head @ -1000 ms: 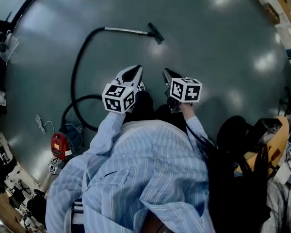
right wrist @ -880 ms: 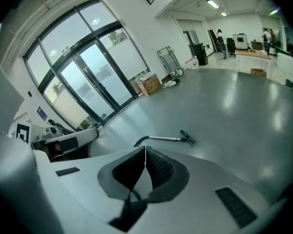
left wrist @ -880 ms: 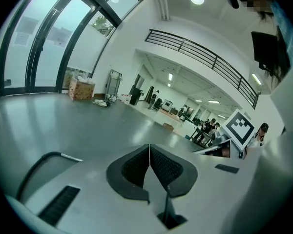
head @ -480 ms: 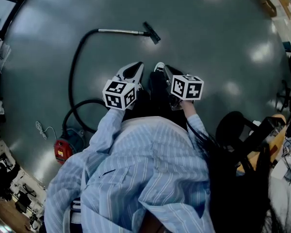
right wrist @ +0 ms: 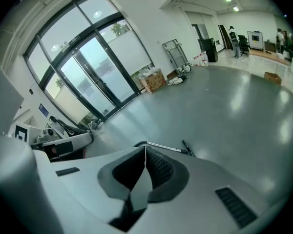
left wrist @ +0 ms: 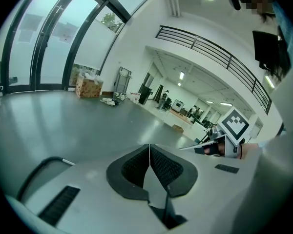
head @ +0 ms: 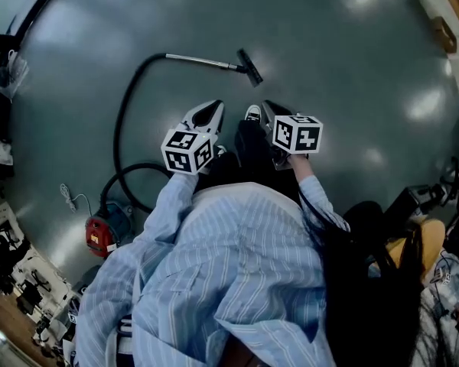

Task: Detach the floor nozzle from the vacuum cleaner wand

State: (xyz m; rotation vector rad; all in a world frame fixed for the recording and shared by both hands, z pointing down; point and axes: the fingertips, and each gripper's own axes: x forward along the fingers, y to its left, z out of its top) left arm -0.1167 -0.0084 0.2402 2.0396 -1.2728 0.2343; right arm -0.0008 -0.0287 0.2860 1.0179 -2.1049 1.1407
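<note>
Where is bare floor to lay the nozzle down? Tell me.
Bare floor spreads wide right of the floor nozzle and beyond the wand. Free too inside the hose curve. Crowded: by the red vacuum body and left-edge clutter.

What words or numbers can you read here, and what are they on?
No words or numbers can be read.
Marker cubes: only black-and-white square patterns, no letters.
Blue wall sign: too small to read.
Box: any print is too blurred to read.

- Floor nozzle (head: 250, 67) lies on the floor ahead of the left gripper (head: 213, 107) and right gripper (head: 266, 107), at the wand's (head: 201, 61) right end.
- Hose (head: 122, 113) curves back left, seemingly to the canister (head: 98, 232).
</note>
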